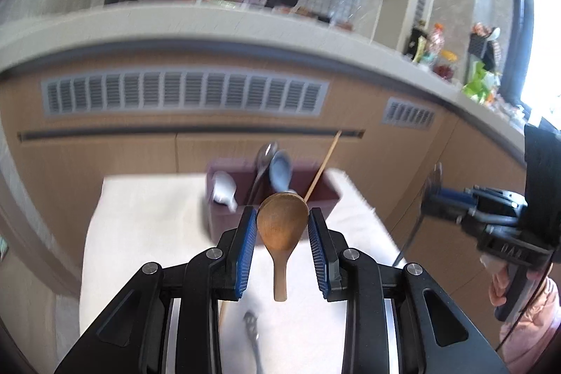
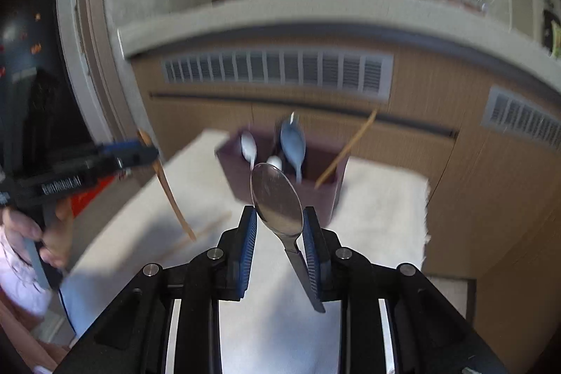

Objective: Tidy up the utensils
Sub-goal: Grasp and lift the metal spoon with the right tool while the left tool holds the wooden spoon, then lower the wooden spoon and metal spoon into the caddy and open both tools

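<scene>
Between the ribbed blue pads of the left tongs point(image 1: 282, 226) sits a wooden spoon point(image 1: 281, 226), its rounded brown bowl pinched on both edges and its short handle hanging down toward the camera. Behind it, at the far end of the pale, cloth-covered worktop point(image 1: 147, 226), stands a dark maroon rectangular holder point(image 1: 326, 195) with straight walls. Inside lean a shiny metal spoon point(image 1: 263, 160), a light blue ceramic-looking spoon point(image 1: 280, 170), a white spoon point(image 1: 224, 188) at its left end and a thin wooden chopstick point(image 1: 322, 170) slanting right. On the near worktop, under the tongs, lies a blurred metal utensil point(image 1: 250, 328); its kind is unclear.

The right tongs point(image 2: 279, 219) grip a polished steel spoon point(image 2: 277, 198): the smooth oval bowl rises above the pads, and the dark, flat handle runs down along the right pad. In that view the holder point(image 2: 326, 195) again stands far on the worktop point(image 2: 385, 198), and a second chopstick point(image 2: 207, 230) lies flat at the left. A hand point(image 2: 49, 233) grasps the left tool's grip at the left edge.
</scene>
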Demonstrator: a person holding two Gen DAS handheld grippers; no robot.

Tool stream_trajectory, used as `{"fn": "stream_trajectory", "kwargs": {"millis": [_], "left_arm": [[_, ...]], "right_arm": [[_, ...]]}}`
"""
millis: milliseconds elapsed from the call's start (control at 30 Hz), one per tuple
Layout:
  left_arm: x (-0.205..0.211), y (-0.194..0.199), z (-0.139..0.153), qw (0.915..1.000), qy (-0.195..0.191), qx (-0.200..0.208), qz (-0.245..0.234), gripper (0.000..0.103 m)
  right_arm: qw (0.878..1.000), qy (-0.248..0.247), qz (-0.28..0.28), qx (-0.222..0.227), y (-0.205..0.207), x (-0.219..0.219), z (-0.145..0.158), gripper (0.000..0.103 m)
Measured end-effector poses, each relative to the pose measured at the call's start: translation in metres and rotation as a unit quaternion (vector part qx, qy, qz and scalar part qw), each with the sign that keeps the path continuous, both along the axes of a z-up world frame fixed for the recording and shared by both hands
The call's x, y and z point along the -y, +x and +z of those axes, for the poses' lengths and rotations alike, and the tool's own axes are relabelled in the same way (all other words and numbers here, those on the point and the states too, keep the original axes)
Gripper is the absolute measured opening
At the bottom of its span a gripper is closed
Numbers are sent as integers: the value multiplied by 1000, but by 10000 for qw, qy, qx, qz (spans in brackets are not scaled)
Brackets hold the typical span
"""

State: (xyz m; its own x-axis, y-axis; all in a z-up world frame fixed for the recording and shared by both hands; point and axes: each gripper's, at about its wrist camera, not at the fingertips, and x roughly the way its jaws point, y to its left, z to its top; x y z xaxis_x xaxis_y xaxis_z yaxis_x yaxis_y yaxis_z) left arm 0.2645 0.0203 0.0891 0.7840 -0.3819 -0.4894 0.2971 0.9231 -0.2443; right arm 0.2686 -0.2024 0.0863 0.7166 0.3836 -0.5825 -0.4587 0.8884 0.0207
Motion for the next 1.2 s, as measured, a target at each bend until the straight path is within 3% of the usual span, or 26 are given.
{"fn": "stream_trajectory", "kwargs": {"millis": [233, 300, 400, 533, 833, 1067, 1200], "left_arm": [[6, 1, 96, 9920, 64, 1261, -1, 31], [9, 8, 110, 9888, 98, 1490, 50, 31], [10, 24, 112, 9865, 162, 1629, 93, 31], [9, 54, 92, 9904, 100, 1375, 46, 31], [10, 125, 11, 9990, 198, 407, 39, 31], [14, 156, -50, 9990, 243, -388, 1, 31], [15, 161, -71, 9969, 179, -760, -78, 32]], "right_arm": [[9872, 619, -129, 1462, -9, -4, 106, 23], [9827, 739, -158, 1691, -3, -5, 127, 23], [9800, 918, -120, 1761, 17, -11, 134, 23], [9824, 1055, -133, 1534, 49, -14, 113, 23], [9927, 1045, -306, 521, 115, -16, 32, 23], [9950, 870, -424, -266, 146, -19, -33, 23], [9953, 667, -502, -495, 151, -19, -58, 23]]}}
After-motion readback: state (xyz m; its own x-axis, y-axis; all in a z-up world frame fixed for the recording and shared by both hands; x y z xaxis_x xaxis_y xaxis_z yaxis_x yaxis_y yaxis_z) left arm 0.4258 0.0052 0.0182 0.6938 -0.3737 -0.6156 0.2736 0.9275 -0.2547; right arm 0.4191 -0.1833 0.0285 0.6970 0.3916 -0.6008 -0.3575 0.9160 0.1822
